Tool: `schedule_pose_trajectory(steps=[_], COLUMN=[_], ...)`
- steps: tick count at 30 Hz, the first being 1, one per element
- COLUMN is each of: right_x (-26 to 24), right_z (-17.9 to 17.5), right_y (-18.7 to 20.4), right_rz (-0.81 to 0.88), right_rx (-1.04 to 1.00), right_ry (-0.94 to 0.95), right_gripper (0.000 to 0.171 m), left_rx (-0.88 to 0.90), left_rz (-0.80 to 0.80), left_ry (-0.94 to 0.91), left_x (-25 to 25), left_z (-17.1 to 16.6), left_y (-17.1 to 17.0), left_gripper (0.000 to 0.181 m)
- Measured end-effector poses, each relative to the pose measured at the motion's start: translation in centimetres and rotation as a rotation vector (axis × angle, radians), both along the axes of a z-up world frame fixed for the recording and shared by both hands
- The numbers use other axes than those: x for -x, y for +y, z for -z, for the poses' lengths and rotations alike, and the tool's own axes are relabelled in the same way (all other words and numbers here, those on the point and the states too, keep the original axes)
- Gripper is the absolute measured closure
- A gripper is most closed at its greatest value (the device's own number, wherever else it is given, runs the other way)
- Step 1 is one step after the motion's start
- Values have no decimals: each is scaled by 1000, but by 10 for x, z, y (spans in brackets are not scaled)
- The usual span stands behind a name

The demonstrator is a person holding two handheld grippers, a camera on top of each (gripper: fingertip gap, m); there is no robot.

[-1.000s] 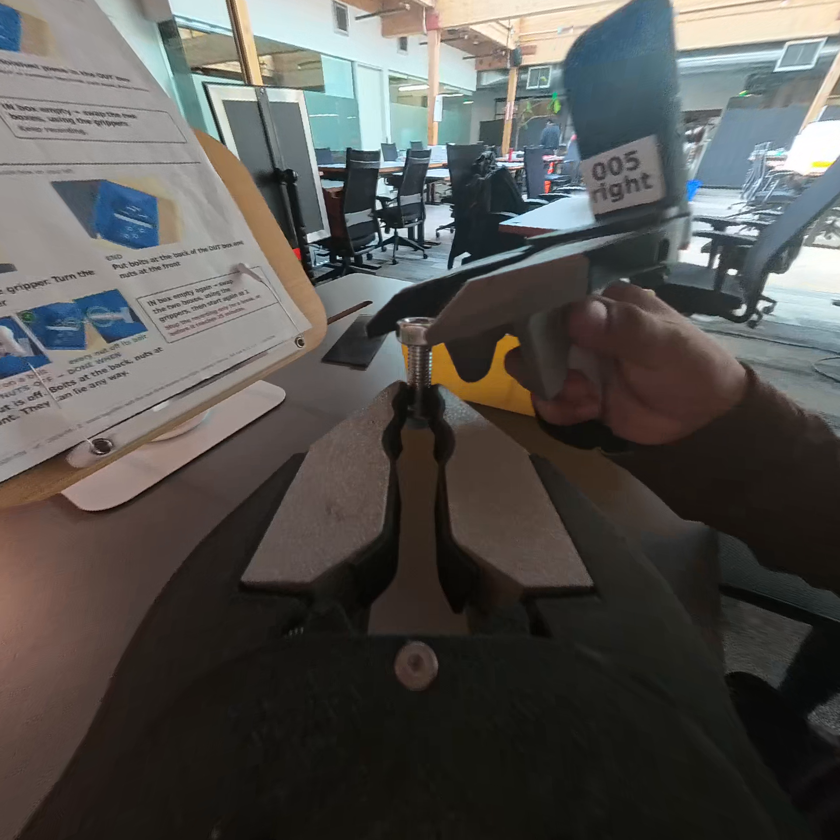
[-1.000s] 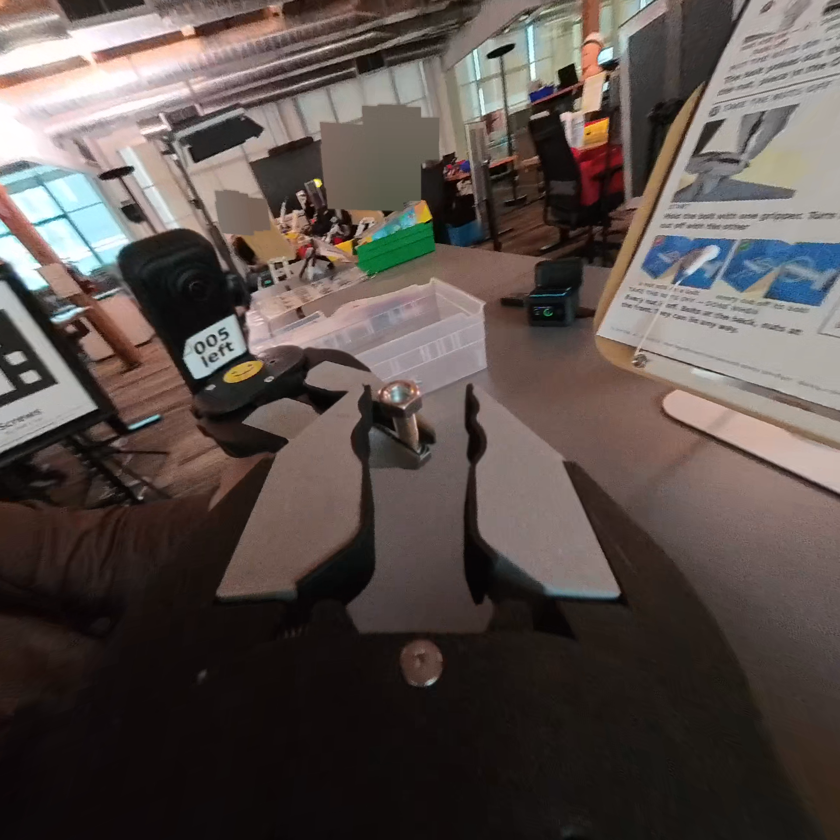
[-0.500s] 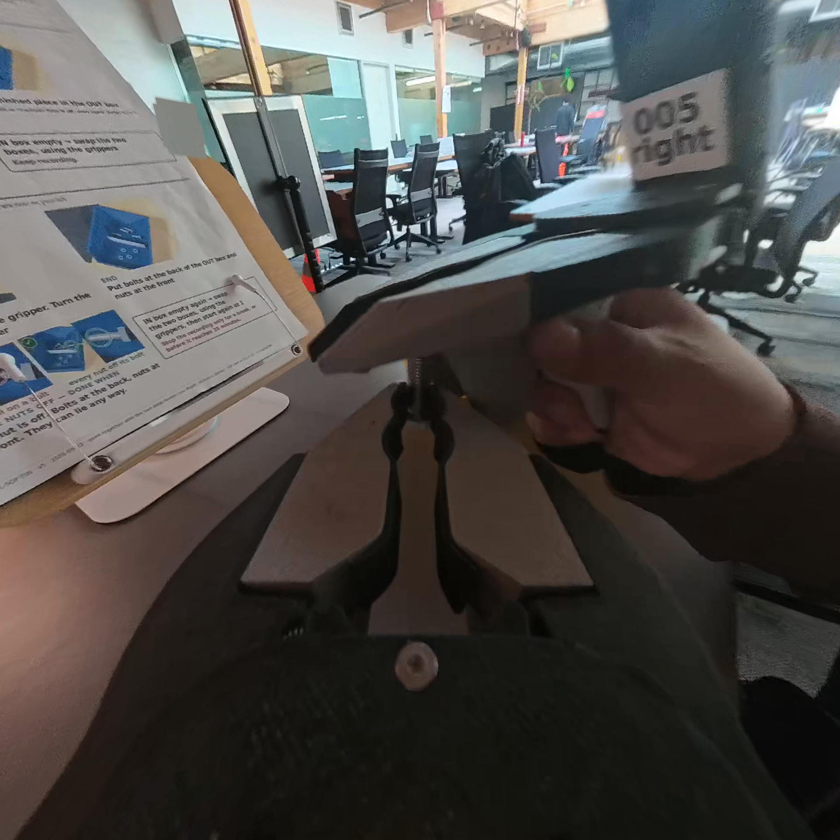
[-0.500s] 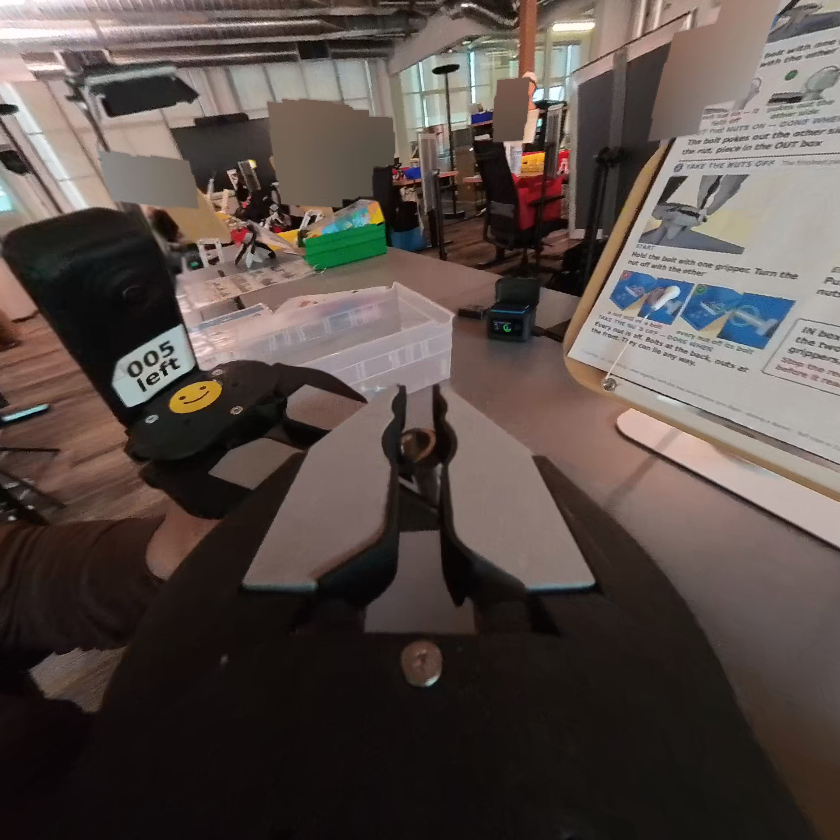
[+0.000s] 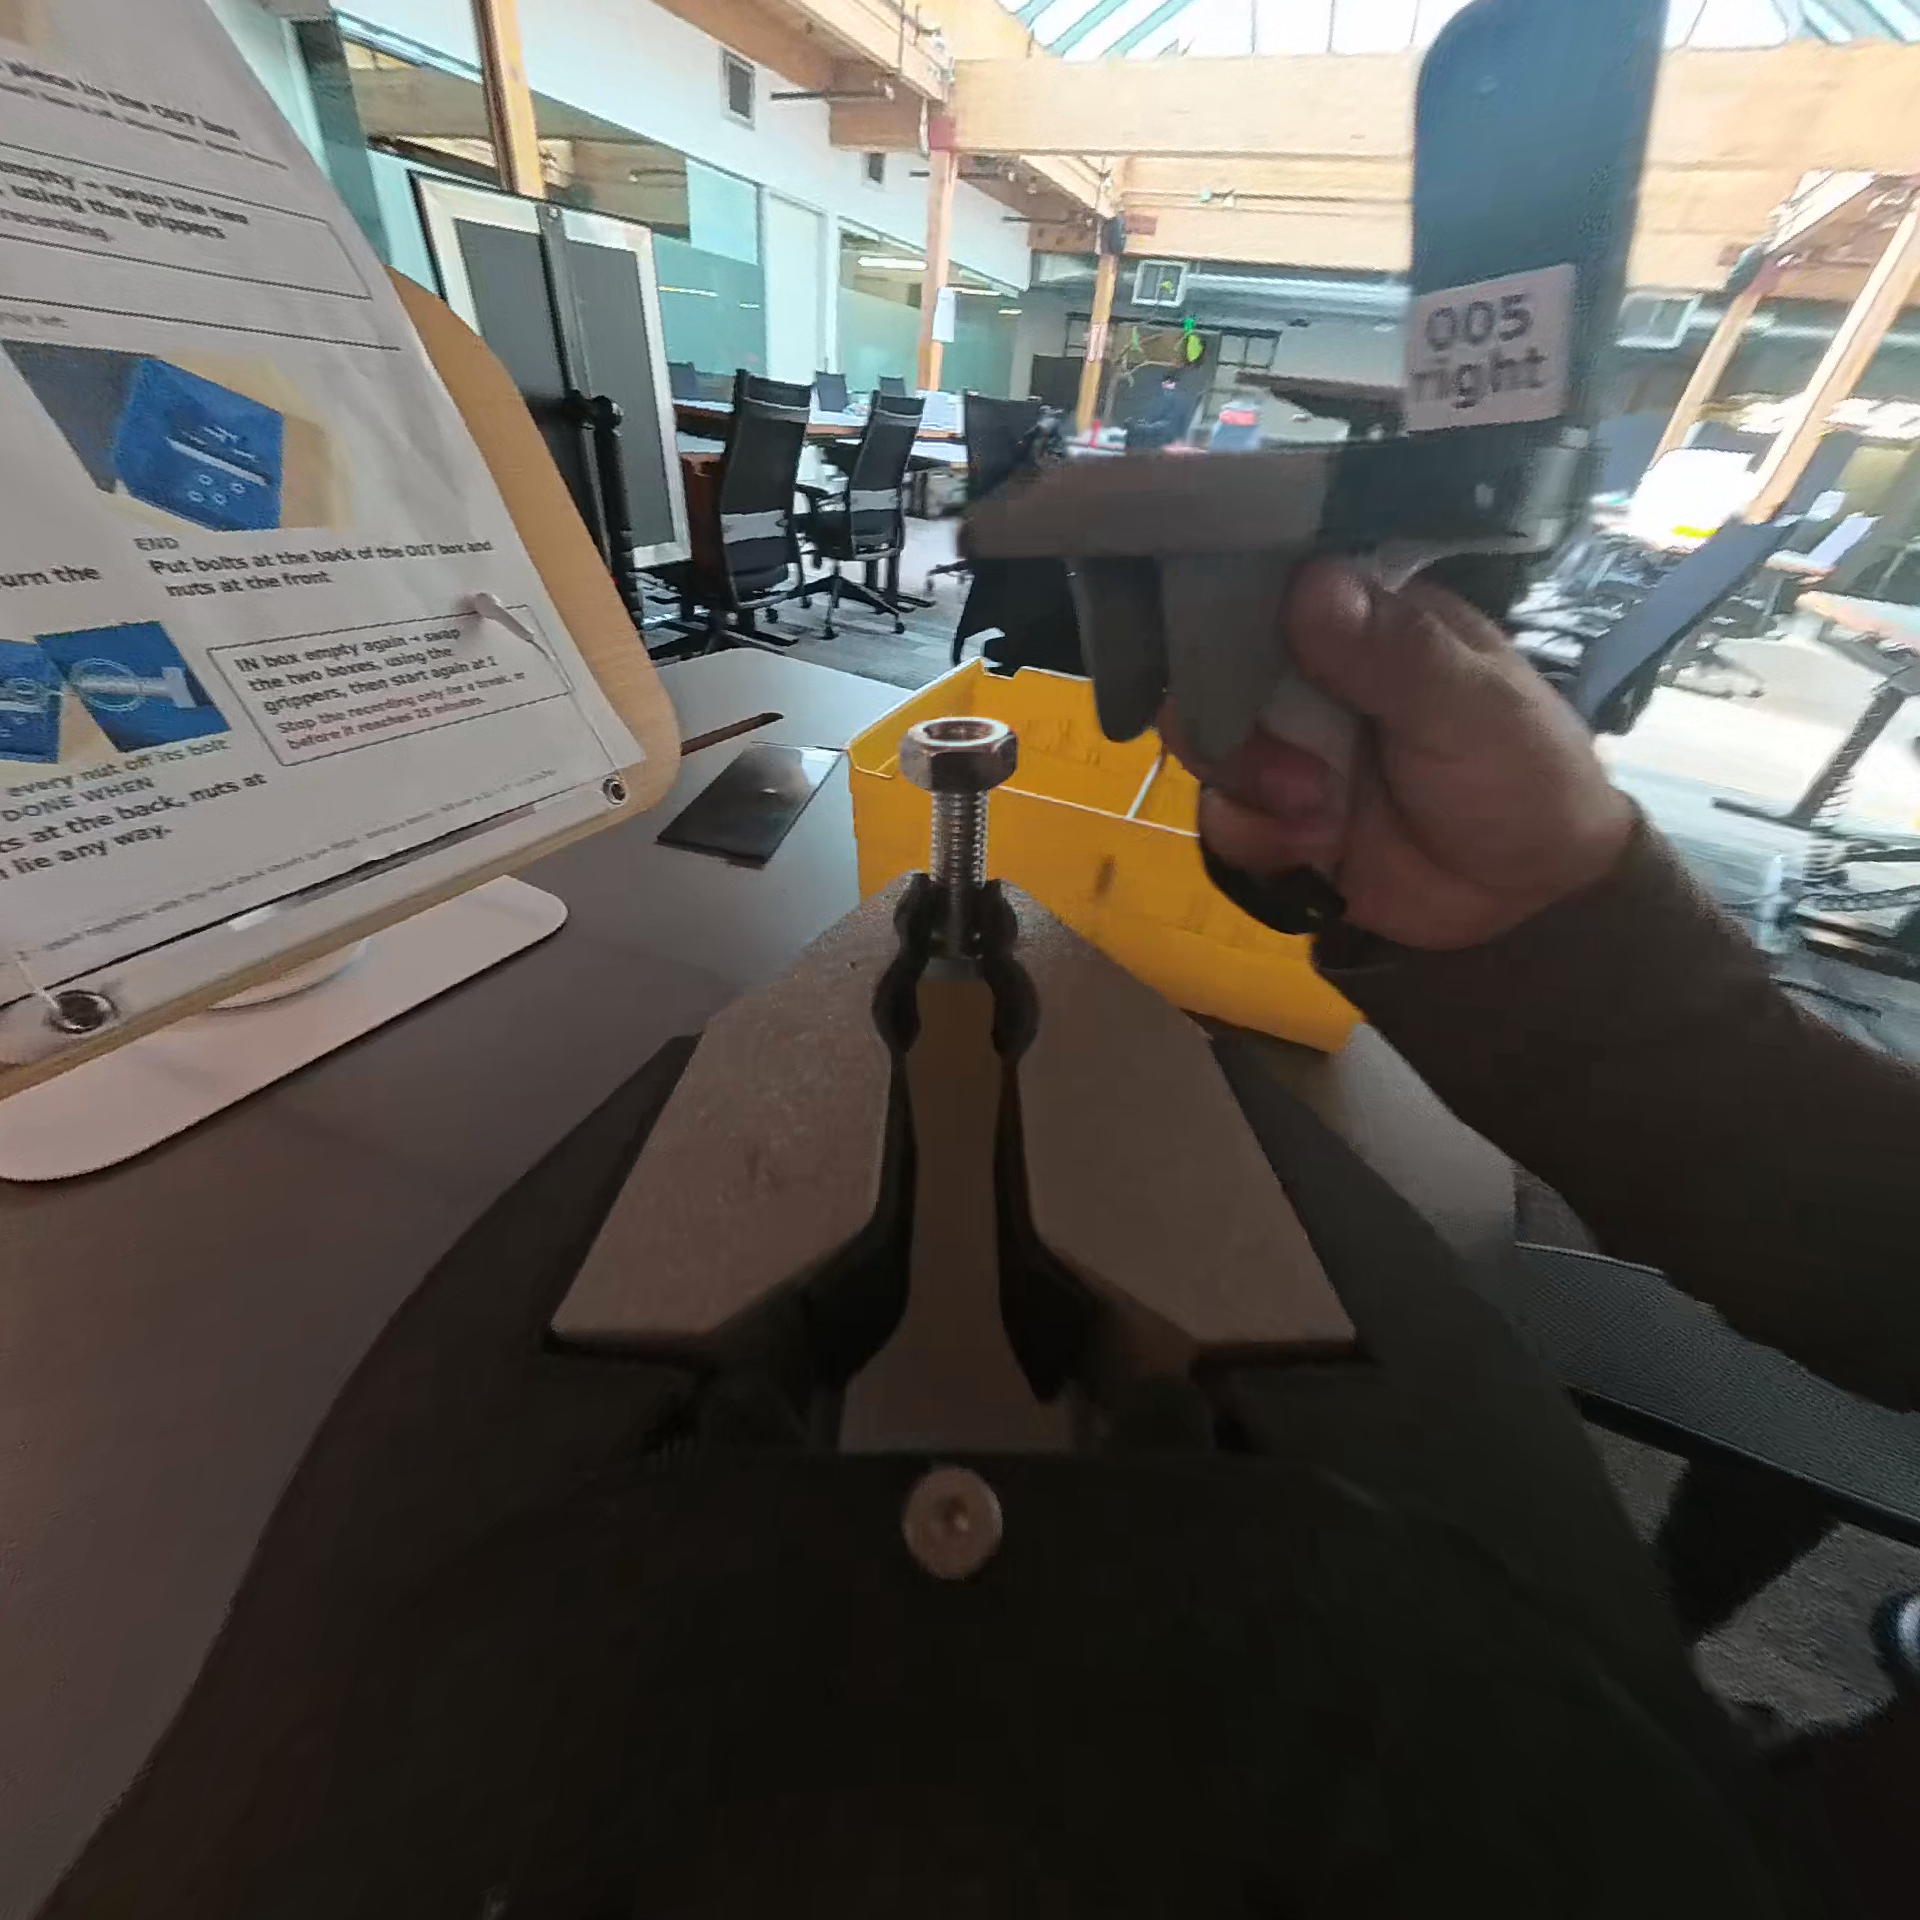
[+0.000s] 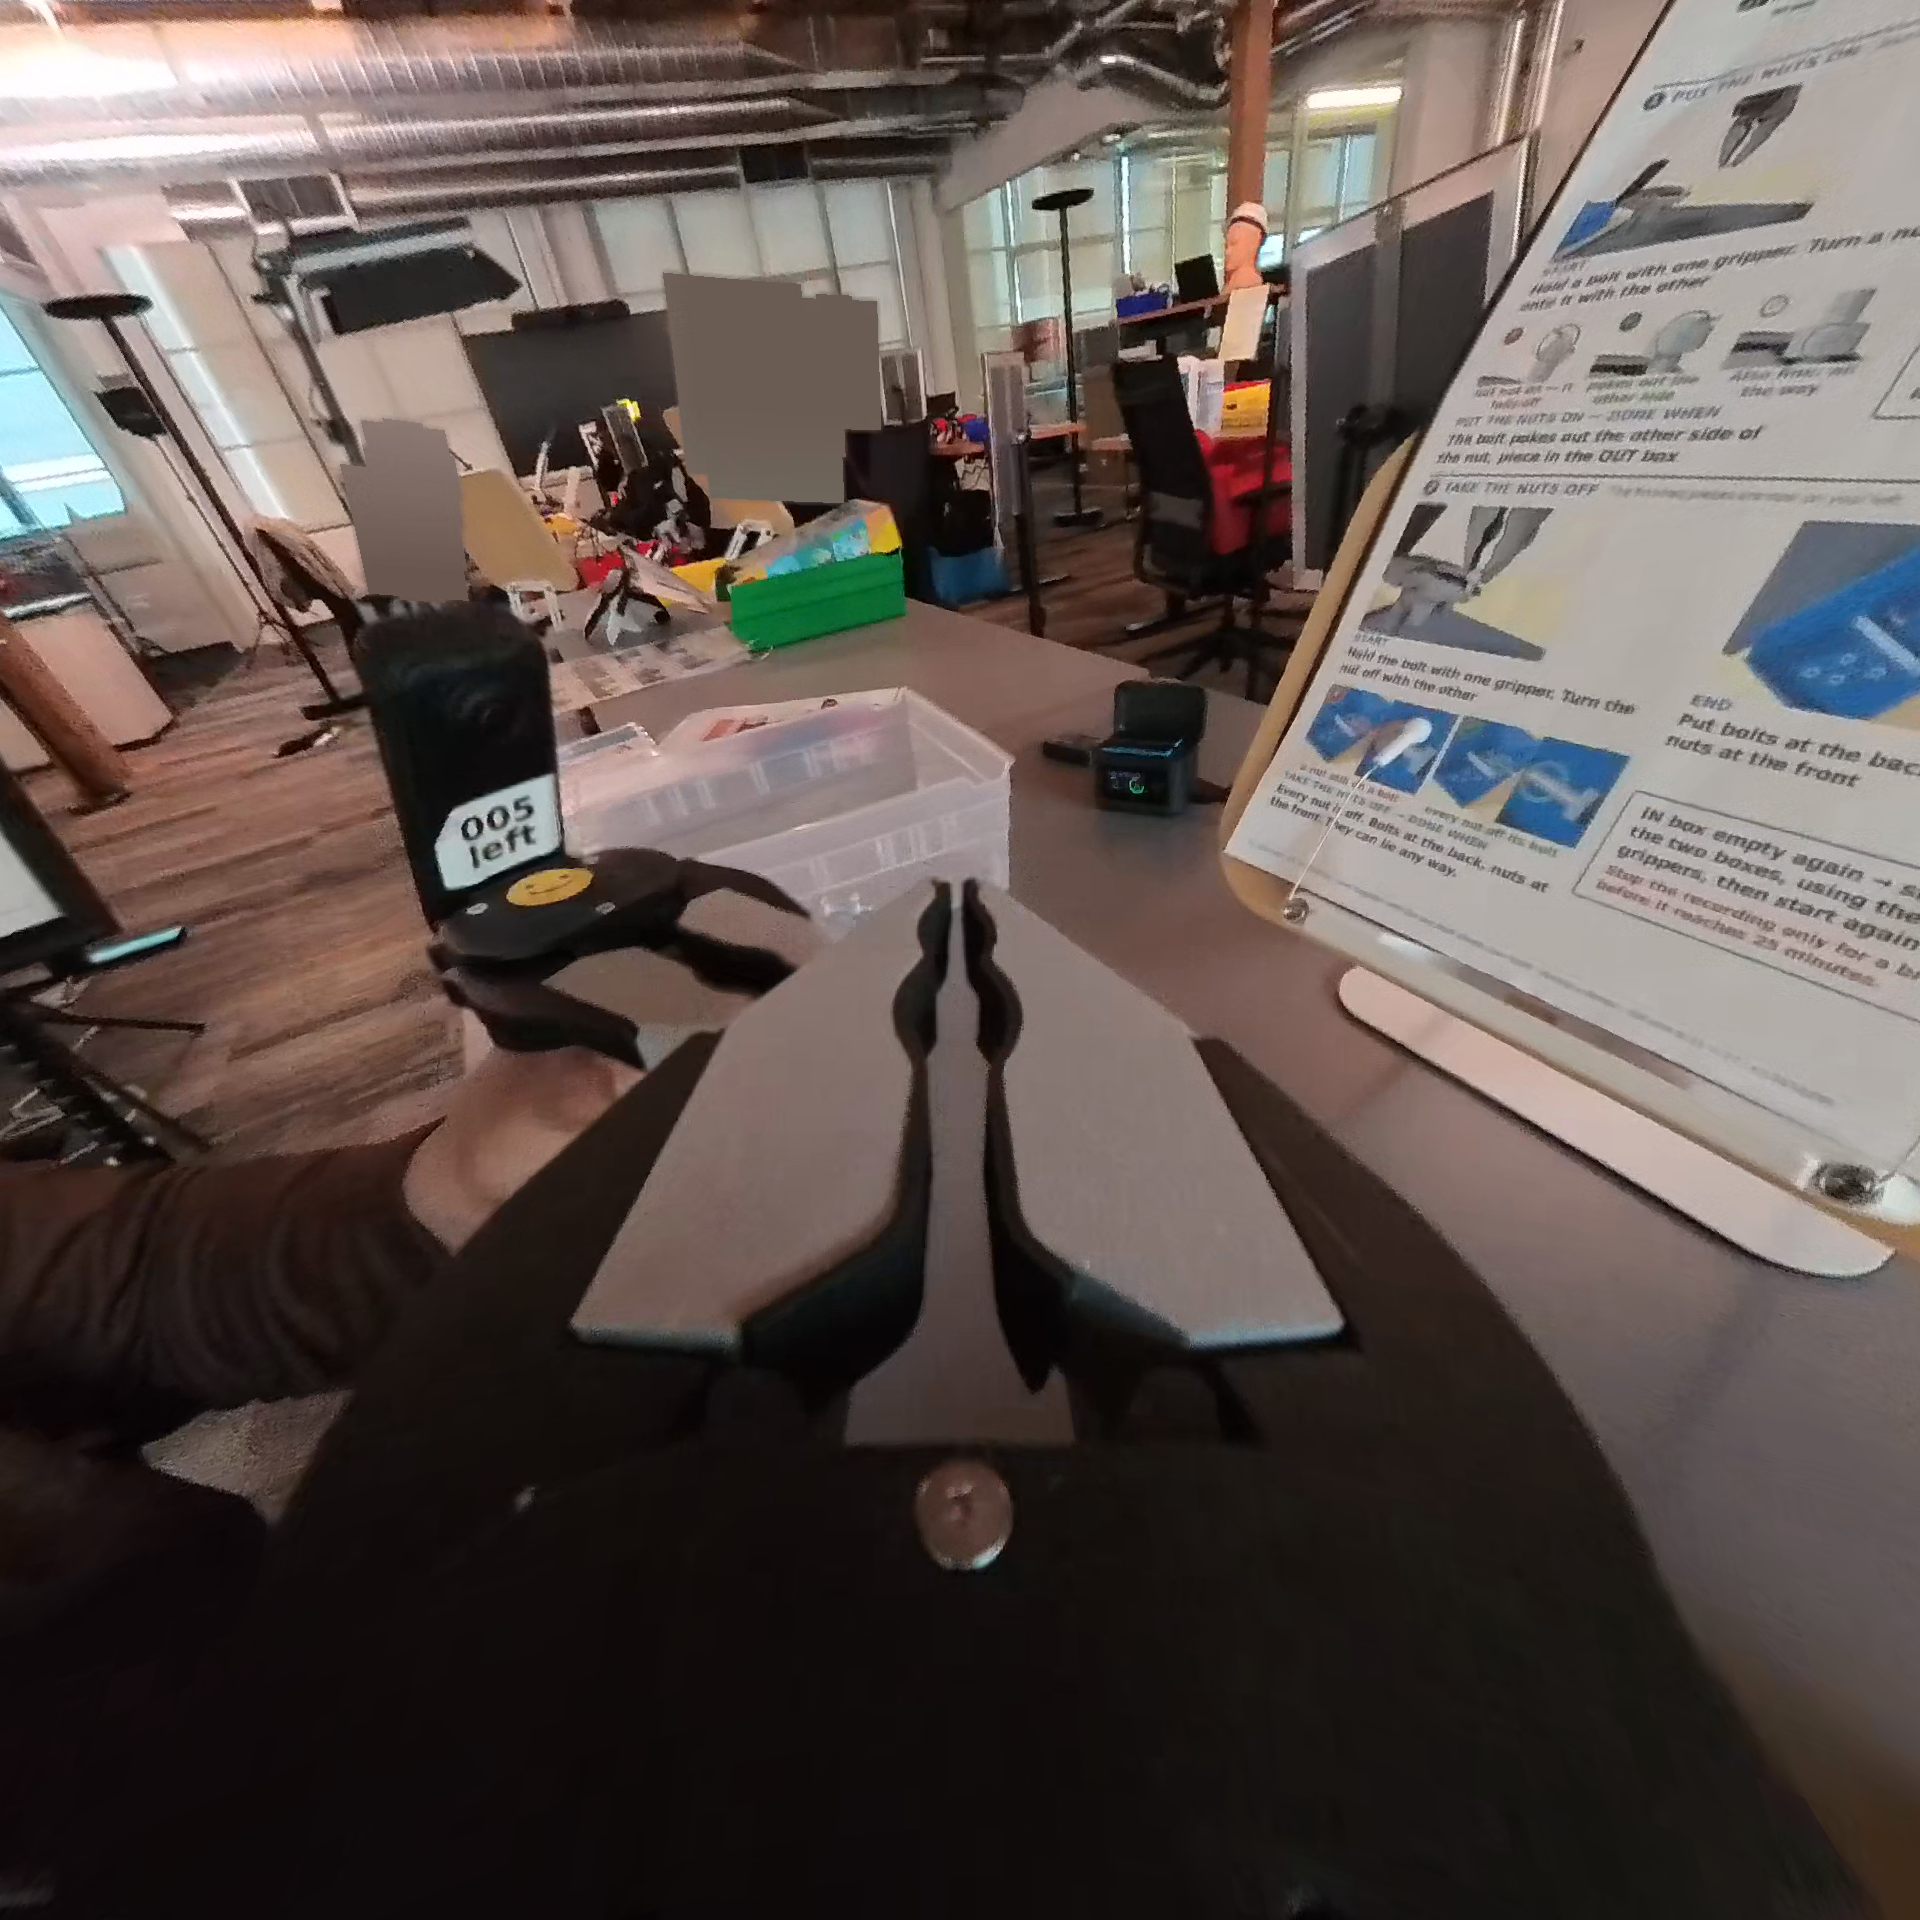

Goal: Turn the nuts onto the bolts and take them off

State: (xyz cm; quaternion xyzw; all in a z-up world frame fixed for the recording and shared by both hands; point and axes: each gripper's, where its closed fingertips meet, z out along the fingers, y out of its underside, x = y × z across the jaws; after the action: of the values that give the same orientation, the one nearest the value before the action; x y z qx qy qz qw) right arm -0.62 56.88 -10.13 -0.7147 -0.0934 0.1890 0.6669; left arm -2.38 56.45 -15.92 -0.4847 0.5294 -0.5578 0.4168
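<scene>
My left gripper [image 5: 954, 914] is shut on the lower thread of a steel bolt [image 5: 956, 852] and holds it upright above the dark table. A hex nut [image 5: 954, 753] sits at the bolt's top end. My right gripper [image 5: 977, 535], held by a hand [image 5: 1434, 790], hangs above and to the right of the nut, apart from it. In the right wrist view its fingers [image 6: 1101, 1122] are shut with nothing seen between them; the right gripper [image 6: 956, 899] points over the table. The left gripper [image 6: 758, 935] shows lower left there; the bolt is hidden.
A yellow bin [image 5: 1091, 842] stands just behind the bolt. An instruction sheet on a wooden stand [image 5: 260, 623] is at the left, also seen in the right wrist view [image 6: 1610, 675]. A clear plastic box [image 6: 831, 790] and a small black device [image 6: 1143, 769] lie farther off. Spacing between my two grippers at the tips: around 6 cm.
The right gripper was open beside the nut, then closed over the bolt's top, and has now lifted up and to the right, shut. The left gripper still holds the bolt.
</scene>
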Motion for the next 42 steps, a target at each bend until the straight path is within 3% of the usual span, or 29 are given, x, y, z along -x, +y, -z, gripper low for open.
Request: schedule_pose_trajectory(steps=[2,5,12,19,25,28,31,34,36,39,41,42], right_x=[4,15,27,37,-11,-87,-171,-191,-189,-198,-180,-153], right_z=[17,34,39,28,-8,33,118,187,216,198,151,123], right_y=[-7,-12,11,23,-19,-71,-143,-174,-183,-190,-180,-170], right_rz=[59,180,146,-125,9,258,451,448,420,516,512,425], right_rx=[47,39,37,85,41,286,716,898,989,923,712,570], right_ry=[-10,-41,-24,32,-103,-325,-363,-333,-290,-340,-278,-222], right_gripper=[136,125,152,170,171,171,170,171,160,151,147,147], left_rx=[-55,-96,-159,-95,-75,-74,-50,-51,-50,-40,-35,-34], left_rz=[-48,-60,-49,-29,-24,40,190,275,312,355,371,373], left_ry=[21,48,79,58,54,69,125,186,202,210,192,175], left_x=[-3,-9,-13,-4,1,4,0,-14,-22,-32,-38,-41], left_z=[4,9,13,7,10,16,31,45,47,46,41,38], left_y=[4,-2,-20,-12,-1,-9,-36,-62,-76,-91,-100,-103], left_gripper=[174,173,173,173,173,173,173,173,173,173,173,173])
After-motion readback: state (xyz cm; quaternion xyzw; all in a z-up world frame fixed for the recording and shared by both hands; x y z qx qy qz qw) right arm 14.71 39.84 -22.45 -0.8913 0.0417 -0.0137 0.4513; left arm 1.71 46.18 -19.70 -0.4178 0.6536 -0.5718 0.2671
